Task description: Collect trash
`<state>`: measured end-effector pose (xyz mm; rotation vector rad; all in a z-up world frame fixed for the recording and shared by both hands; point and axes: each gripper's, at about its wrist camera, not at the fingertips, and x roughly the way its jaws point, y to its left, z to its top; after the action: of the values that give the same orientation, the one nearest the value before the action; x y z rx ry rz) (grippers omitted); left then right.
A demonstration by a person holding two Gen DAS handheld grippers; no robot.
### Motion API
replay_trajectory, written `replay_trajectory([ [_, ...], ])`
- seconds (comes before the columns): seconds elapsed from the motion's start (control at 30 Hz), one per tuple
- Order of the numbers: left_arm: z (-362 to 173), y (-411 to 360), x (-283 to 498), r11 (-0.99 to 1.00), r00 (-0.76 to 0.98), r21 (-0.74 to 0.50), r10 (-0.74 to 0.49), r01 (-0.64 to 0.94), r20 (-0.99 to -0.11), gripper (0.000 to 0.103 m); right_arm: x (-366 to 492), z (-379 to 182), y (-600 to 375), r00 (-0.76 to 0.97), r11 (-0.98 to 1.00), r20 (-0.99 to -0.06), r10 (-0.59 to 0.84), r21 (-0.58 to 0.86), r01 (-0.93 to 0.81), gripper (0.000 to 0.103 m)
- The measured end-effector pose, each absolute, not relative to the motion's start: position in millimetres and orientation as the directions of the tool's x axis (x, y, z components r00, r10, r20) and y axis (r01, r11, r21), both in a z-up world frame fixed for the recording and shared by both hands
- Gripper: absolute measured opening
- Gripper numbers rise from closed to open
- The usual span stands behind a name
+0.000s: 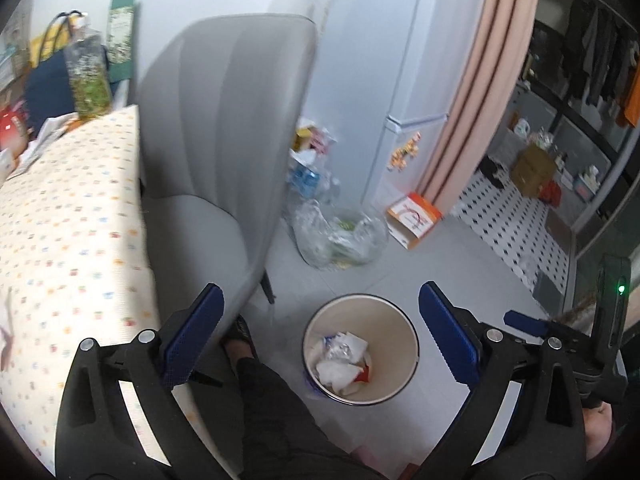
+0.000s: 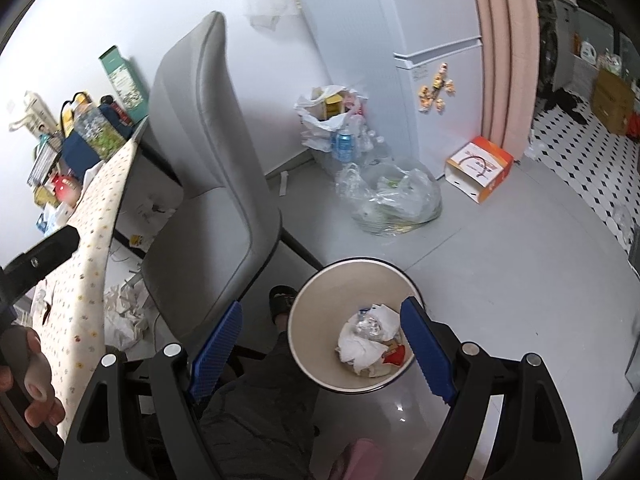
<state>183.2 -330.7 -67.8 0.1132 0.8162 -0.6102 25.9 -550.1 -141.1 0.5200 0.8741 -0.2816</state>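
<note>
Blue-padded left gripper (image 1: 320, 334) spread wide and empty, hanging over the white bin (image 1: 404, 320), with crumpled paper trash (image 1: 342, 356) lying in its bottom at 6 o'clock. Right gripper (image 2: 322, 342) likewise released, nothing between its pads. Grey chair (image 2: 212, 168) at 10 o'clock of the bin, clear plastic bag (image 2: 390, 196) at 12.

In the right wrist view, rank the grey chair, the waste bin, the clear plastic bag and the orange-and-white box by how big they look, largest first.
1. grey chair
2. waste bin, though nearness to the camera enlarges it
3. clear plastic bag
4. orange-and-white box
</note>
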Motion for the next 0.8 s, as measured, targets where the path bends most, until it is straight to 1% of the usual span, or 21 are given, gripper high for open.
replay_trajectory([
  [0.23,-44,-283,183,0.851,0.590,-0.149,-0.464,0.503,-0.660,0.097,43,-117,-520,0.642,0.871,-0.767,-0.001,0.314,0.377,0.082],
  [0.3,-39,-269,182,0.856,0.610,-0.150,-0.464,0.494,-0.642,0.097,50,-106,-507,0.657,0.884,-0.754,-0.002,0.306,0.354,0.087],
  [0.6,-27,-189,183,0.902,0.677,-0.187,-0.418,0.389,-0.606,0.097,71,-73,-440,0.703,0.929,-0.710,0.041,0.286,0.235,0.095],
  [0.67,-25,-173,182,0.910,0.693,-0.192,-0.405,0.367,-0.597,0.097,76,-66,-422,0.708,0.941,-0.704,0.057,0.275,0.198,0.095],
  [0.8,-22,-137,181,0.914,0.713,-0.244,-0.406,0.325,-0.571,0.097,85,-53,-388,0.721,0.959,-0.688,0.081,0.252,0.133,0.095],
])
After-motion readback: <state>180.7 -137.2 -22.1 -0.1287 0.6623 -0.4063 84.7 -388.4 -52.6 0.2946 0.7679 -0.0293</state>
